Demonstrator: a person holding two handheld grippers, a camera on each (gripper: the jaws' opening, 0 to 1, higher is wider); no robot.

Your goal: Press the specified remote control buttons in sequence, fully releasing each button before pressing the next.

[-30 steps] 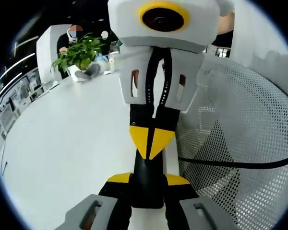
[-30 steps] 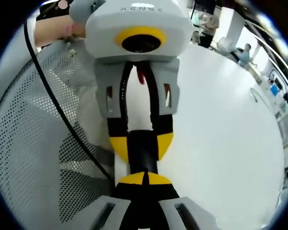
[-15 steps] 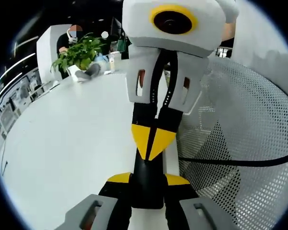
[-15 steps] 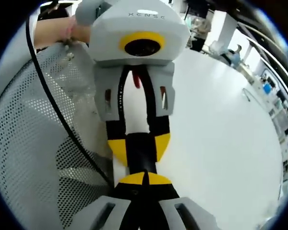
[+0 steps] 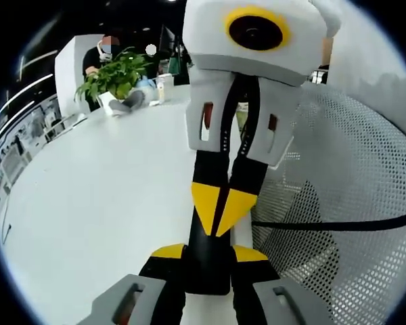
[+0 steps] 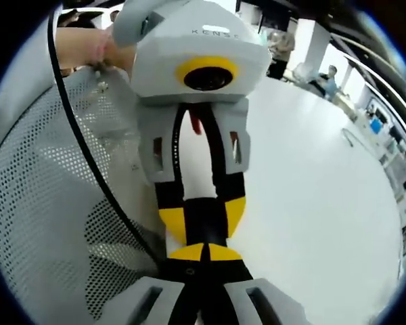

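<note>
**Q:** where's the remote control (image 5: 206, 274) sitting, and which way is it pointed?

**A:** It's taken to be the black bar clamped between the yellow pads of the left gripper (image 5: 208, 252), so it's held up off the white table (image 5: 88, 203), not laid on it. In the right gripper view the same black bar (image 6: 204, 206) is seen between the left gripper (image 6: 203, 220) pads. Its long axis is run straight along the line joining the two grippers, near end to far end. No buttons can be made out on it.

**Q:** and the right one?

**A:** The right gripper (image 5: 220, 210) is brought in head-on from the far side, its yellow tips pinched together into one point with nothing between them. That point is set right at the far end of the bar; in its own view the right gripper (image 6: 203, 252) tips meet the bar's end. Whether a button is pushed down can't be told.

**Q:** so what's the next move hinged on?

**A:** Probably on the point being kept lined up along that axis. A mesh surface (image 5: 352, 203) and black cable (image 5: 325, 229) are seen to the right, a potted plant (image 5: 111, 74) far left.
</note>
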